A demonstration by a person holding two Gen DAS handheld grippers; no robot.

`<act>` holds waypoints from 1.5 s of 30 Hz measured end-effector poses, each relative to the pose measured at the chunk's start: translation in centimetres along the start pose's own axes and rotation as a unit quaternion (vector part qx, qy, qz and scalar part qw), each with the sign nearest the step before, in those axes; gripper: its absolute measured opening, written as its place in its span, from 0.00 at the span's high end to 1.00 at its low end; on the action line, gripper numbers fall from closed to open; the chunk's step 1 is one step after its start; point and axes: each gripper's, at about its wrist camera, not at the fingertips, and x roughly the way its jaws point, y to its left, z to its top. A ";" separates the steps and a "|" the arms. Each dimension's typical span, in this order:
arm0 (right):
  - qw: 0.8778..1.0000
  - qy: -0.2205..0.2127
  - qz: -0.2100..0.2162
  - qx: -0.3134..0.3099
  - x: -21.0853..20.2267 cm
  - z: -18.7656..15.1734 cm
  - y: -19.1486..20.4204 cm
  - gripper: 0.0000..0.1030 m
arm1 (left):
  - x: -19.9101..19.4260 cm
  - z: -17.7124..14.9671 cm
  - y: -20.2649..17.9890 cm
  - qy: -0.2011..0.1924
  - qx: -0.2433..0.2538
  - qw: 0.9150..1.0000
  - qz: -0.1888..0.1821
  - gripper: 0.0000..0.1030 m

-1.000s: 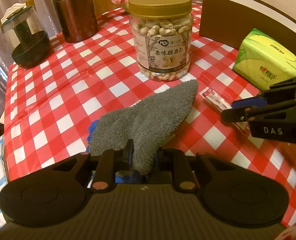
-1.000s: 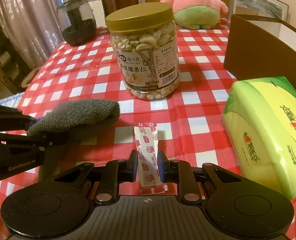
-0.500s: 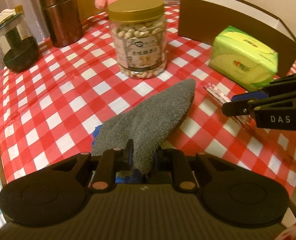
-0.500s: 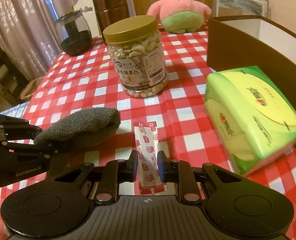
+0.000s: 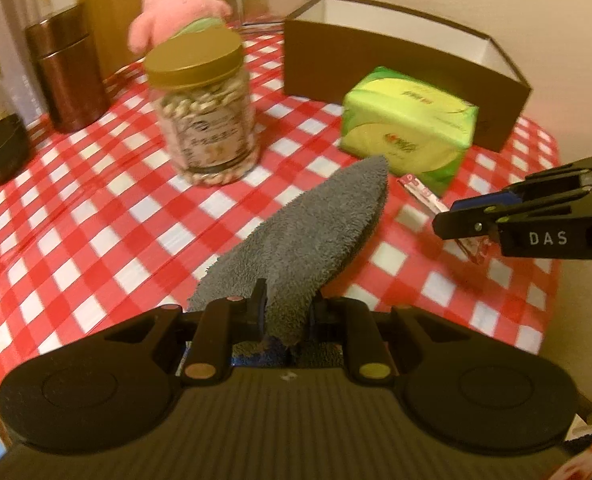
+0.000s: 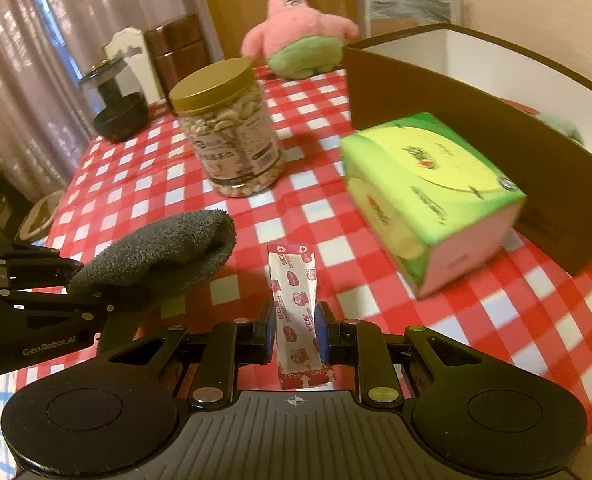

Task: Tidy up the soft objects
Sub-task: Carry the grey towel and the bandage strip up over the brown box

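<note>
**Checkered table, both grippers loaded and lifted**

Red-and-white checkered tablecloth (image 5: 96, 216) covers the whole table, with a curtain and a wooden door behind it. Compared with 1 second ago, both views sit higher and further back: the jar of nuts (image 5: 204, 112) looks smaller and more of the table edge shows. The open brown box (image 5: 407, 80) at the far right is also much more in view now, white inside.

Left gripper (image 5: 286, 312) has its jaws pinched narrow on the near end of the gray towel (image 5: 307, 232). Same grip as before, and the cloth sticks out forward from the fingers, clear of the table in the right wrist view. Something blue shows just under the cloth near the jaws; can't tell what it is.

Right gripper (image 6: 296, 320) is clamped on the little red-and-white sachet (image 6: 296, 292), the one with "OPEN" printed at its near end. It stands upright between the pads, no change in the hold.

Green tissue pack (image 6: 427, 196) sits just in front of the box wall, and in the right wrist view it has slid from the right edge toward the middle. Pink starfish plush (image 6: 296, 40) is at the far end of the table behind the jar. The 2 brown canisters (image 5: 68, 68) and a dark glass container (image 6: 116, 108) are off to the left, all a bit blurry.
</note>
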 end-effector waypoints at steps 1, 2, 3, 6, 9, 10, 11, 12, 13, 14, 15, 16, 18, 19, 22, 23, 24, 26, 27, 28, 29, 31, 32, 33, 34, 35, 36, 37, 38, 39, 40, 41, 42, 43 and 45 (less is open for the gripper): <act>1.000 -0.002 -0.004 0.005 -0.4 -0.2 -0.1 0.80 | -0.1 0.1 -0.2 -0.002 0.004 1.000 -0.005 0.84; 1.000 -0.004 -0.007 0.009 -0.7 -0.4 -0.2 0.80 | -0.2 0.1 -0.4 -0.004 0.007 1.000 -0.012 0.84; 1.000 -0.006 -0.010 0.013 -1.0 -0.6 -0.3 0.80 | -0.3 0.2 -0.6 -0.005 0.010 1.000 -0.018 0.84; 0.999 -0.008 -0.017 0.026 -1.8 -1.1 -0.8 0.80 | -0.3 0.3 -1.3 -0.006 0.021 0.999 -0.029 0.84; 0.999 -0.008 -0.022 0.036 -2.6 -1.6 -1.5 0.80 | -0.3 0.6 -2.0 -0.005 0.029 0.999 -0.036 0.84; 0.999 -0.008 -0.024 0.039 -2.8 -1.8 -1.8 0.80 | -0.4 0.7 -2.2 -0.006 0.031 0.999 -0.039 0.84; 0.999 -0.008 -0.025 0.041 -3.0 -1.9 -2.1 0.80 | -0.5 0.8 -2.5 -0.007 0.033 0.999 -0.042 0.84; 0.999 -0.008 -0.026 0.042 -3.2 -2.0 -2.3 0.80 | -0.6 0.8 -2.8 -0.008 0.034 0.998 -0.045 0.84; 0.999 -0.008 -0.027 0.044 -3.4 -2.1 -2.6 0.80 | -0.6 0.9 -3.1 -0.009 0.035 0.998 -0.047 0.84; 0.999 -0.008 -0.028 0.045 -3.7 -2.3 -3.0 0.80 | -0.7 1.0 -3.5 -0.010 0.036 0.998 -0.049 0.84; 0.998 -0.007 -0.029 0.047 -4.0 -2.3 -3.4 0.80 | -0.7 1.2 -3.8 -0.010 0.037 0.998 -0.050 0.84; 0.998 -0.008 -0.030 0.048 -4.2 -2.4 -3.7 0.80 | -0.8 1.3 -4.2 -0.011 0.038 0.998 -0.052 0.84; 0.998 -0.011 -0.031 0.051 -4.9 -2.6 -4.7 0.80 | -0.9 1.5 -5.2 -0.012 0.040 0.997 -0.059 0.84; 0.998 -0.012 -0.033 0.054 -5.3 -2.7 -5.1 0.80 | -0.9 1.7 -5.7 -0.012 0.040 0.997 -0.063 0.84; 0.997 -0.017 -0.037 0.061 -6.4 -2.9 -6.9 0.80 | -1.3 2.2 -7.6 -0.014 0.046 0.996 -0.075 0.84; 0.997 -0.019 -0.038 0.063 -6.9 -2.9 -7.5 0.80 | -1.4 2.4 -8.2 -0.015 0.048 0.996 -0.080 0.84; 0.997 -0.022 -0.040 0.065 -7.3 -2.9 -8.1 0.80 | -1.4 2.6 -9.0 -0.015 0.050 0.995 -0.087 0.84; 0.996 -0.025 -0.045 0.069 -8.2 -3.0 -9.3 0.80 | -1.6 3.1 -10.4 -0.017 0.052 0.993 -0.102 0.84; 0.996 -0.027 -0.047 0.071 -8.7 -3.0 -10.0 0.80 | -1.6 3.4 -11.1 -0.018 0.053 0.992 -0.109 0.84; 0.996 -0.029 -0.050 0.074 -9.2 -3.0 -10.8 0.80 | -1.7 3.6 -11.8 -0.019 0.054 0.992 -0.115 0.84; 0.995 -0.031 -0.054 0.077 -9.5 -3.0 -11.3 0.80 | -1.7 3.9 -12.6 -0.020 0.055 0.991 -0.122 0.84; 0.994 -0.035 -0.061 0.083 -10.4 -3.0 -12.8 0.80 | -1.6 4.5 -14.0 -0.023 0.057 0.989 -0.137 0.84; 0.994 -0.037 -0.065 0.085 -10.8 -2.9 -13.3 0.80 | -1.6 4.8 -14.7 -0.024 0.059 0.988 -0.143 0.84; 0.993 -0.040 -0.068 0.088 -11.2 -2.9 -14.0 0.80 | -1.5 5.2 -15.4 -0.025 0.061 0.987 -0.147 0.84; 0.992 -0.042 -0.072 0.090 -11.6 -2.8 -14.8 0.80 | -1.4 5.7 -16.2 -0.028 0.064 0.986 -0.151 0.84; 0.992 -0.044 -0.075 0.091 -11.9 -2.8 -15.3 0.80 | -1.3 6.2 -16.9 -0.031 0.065 0.985 -0.156 0.84; 0.991 -0.047 -0.078 0.093 -12.2 -2.6 -16.0 0.80 | -1.2 6.6 -17.5 -0.033 0.067 0.984 -0.161 0.84; 0.991 -0.051 -0.081 0.095 -12.6 -2.5 -16.7 0.80 | -1.1 7.2 -18.0 -0.035 0.067 0.983 -0.165 0.84; 0.990 -0.055 -0.085 0.096 -13.0 -2.3 -17.4 0.80 | -1.0 7.7 -18.6 -0.038 0.068 0.982 -0.170 0.84; 0.989 -0.059 -0.089 0.098 -13.3 -2.0 -18.0 0.80 | -1.0 8.2 -19.0 -0.041 0.067 0.982 -0.174 0.84; 0.989 -0.063 -0.093 0.099 -13.7 -1.7 -18.6 0.80 | -1.0 8.7 -19.5 -0.044 0.067 0.980 -0.180 0.84; 0.988 -0.068 -0.096 0.100 -14.1 -1.4 -19.2 0.80 | -0.9 9.3 -20.0 -0.048 0.066 0.979 -0.185 0.84; 0.987 -0.074 -0.098 0.100 -14.4 -1.0 -19.8 0.80 | -0.8 10.0 -20.5 -0.053 0.065 0.978 -0.191 0.84; 0.987 -0.079 -0.101 0.099 -14.7 -0.7 -20.4 0.80 | -0.8 10.5 -20.9 -0.057 0.063 0.977 -0.195 0.84; 0.986 -0.090 -0.107 0.096 -15.2 0.2 -21.6 0.80 | -0.7 11.9 -22.0 -0.065 0.057 0.975 -0.207 0.84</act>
